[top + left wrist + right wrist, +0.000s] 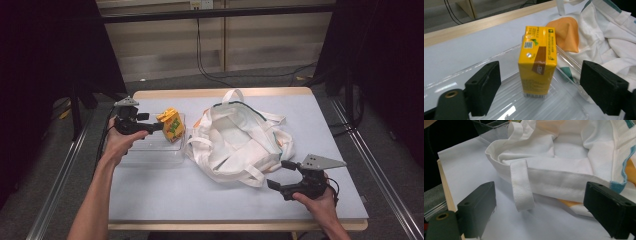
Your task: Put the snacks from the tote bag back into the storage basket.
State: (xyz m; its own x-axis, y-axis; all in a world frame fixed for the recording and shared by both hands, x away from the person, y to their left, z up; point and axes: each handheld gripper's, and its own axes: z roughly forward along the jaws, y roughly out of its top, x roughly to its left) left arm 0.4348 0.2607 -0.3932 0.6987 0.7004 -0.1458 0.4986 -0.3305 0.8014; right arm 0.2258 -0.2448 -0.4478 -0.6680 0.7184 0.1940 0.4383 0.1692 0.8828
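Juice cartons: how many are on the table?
1: a yellow juice carton stands upright in the clear tray, left of the white bag. The bag's folds could hide others.

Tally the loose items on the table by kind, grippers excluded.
Yellow drink carton: 1
Clear plastic tray: 1
White cloth tote bag: 1
Total: 3
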